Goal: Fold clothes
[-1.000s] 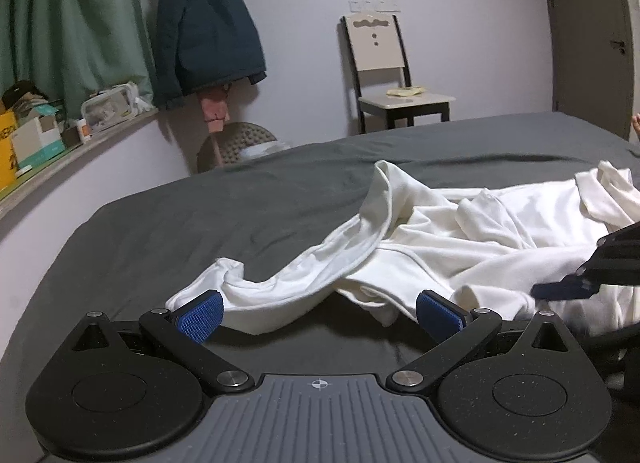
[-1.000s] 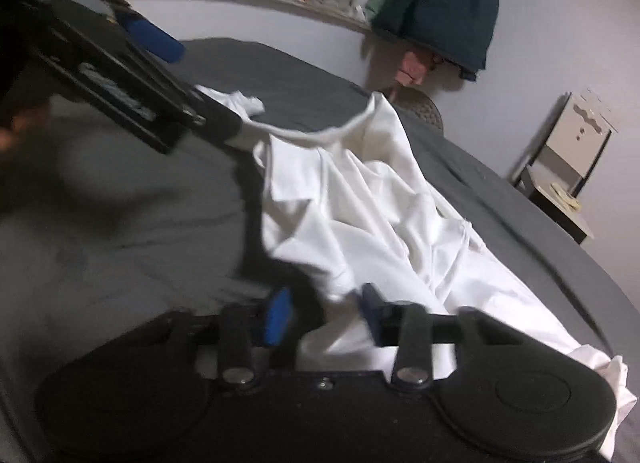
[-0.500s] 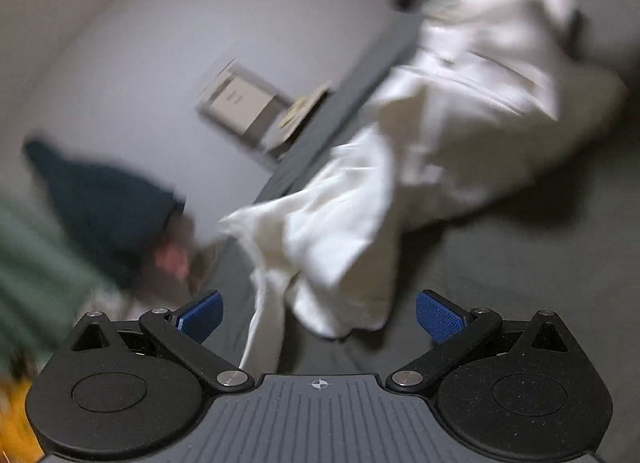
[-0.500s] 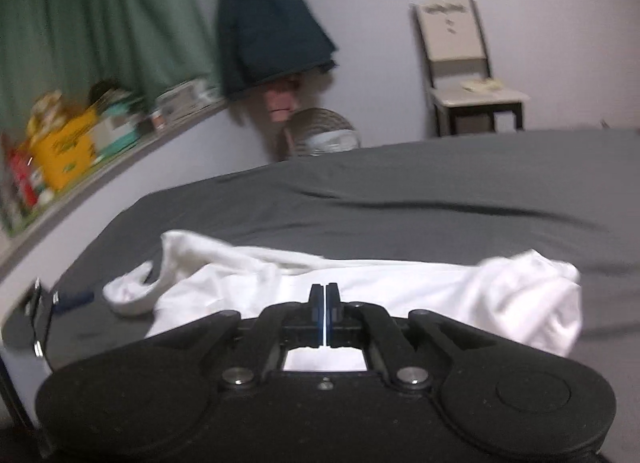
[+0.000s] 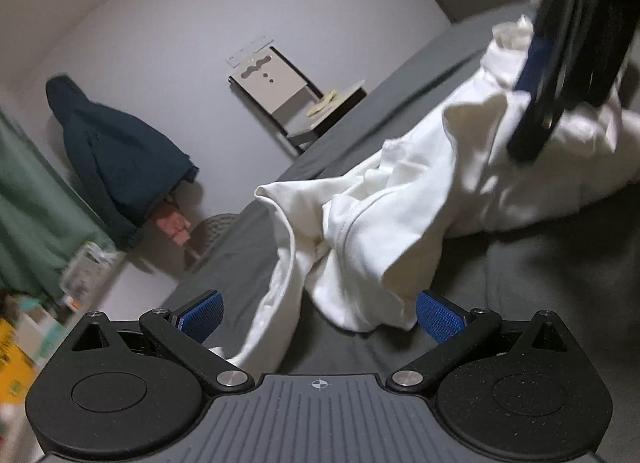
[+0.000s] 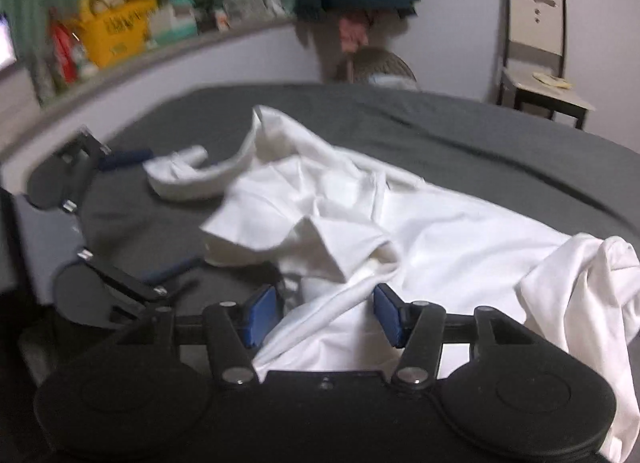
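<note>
The right wrist view shows a shelf crowded with a yellow box, which the left wrist view shows only as a blur at its edge. The white garment lies crumpled on the grey bed. Half a second ago the right gripper was fully closed; now its jaws are opening, about half apart, with a fold of cloth between them, and the pads do not seem to press it. The left gripper stands wide open, the cloth's edge between its blue pads, the right one just touching it.
</note>
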Demonstrator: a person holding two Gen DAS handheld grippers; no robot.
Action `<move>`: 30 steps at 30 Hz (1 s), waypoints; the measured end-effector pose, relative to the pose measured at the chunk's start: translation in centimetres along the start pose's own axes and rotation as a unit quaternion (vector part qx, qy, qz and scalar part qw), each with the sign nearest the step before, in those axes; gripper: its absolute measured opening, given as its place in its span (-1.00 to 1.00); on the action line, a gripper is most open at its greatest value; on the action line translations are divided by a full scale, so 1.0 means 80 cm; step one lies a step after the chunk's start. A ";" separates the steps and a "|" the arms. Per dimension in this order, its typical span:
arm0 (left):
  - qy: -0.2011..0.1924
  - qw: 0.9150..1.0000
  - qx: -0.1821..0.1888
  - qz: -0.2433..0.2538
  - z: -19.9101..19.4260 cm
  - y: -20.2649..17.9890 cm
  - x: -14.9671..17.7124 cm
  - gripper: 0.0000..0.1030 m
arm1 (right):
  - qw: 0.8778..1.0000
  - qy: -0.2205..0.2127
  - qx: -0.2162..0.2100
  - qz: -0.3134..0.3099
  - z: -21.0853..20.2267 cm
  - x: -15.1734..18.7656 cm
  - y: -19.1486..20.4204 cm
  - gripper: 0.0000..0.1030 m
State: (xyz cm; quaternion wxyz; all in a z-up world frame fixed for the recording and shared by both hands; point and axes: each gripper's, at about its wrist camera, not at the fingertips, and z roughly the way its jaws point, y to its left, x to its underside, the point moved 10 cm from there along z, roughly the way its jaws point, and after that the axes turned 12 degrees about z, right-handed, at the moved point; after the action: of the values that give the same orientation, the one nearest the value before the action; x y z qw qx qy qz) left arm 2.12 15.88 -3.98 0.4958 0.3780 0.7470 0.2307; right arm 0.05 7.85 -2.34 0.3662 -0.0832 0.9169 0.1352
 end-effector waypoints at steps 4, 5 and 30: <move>0.002 0.999 0.017 -0.039 0.007 0.010 0.014 1.00 | 0.999 -0.020 0.008 0.024 0.005 -0.005 -0.001 -0.66; 0.005 0.999 0.021 -0.044 0.008 0.011 0.016 1.00 | 0.999 -0.023 0.005 0.024 0.003 -0.008 -0.002 -0.84; -0.080 0.974 0.021 0.209 0.037 -0.066 -0.093 0.99 | 0.964 -0.072 0.073 0.245 -0.053 -0.017 -0.278 -0.89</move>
State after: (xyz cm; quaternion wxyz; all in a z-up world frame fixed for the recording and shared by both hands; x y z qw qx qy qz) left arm 4.69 6.69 -4.78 0.4868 0.5535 0.6141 0.2821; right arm 3.85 -14.52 -2.64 0.3924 0.1807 0.8877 0.1595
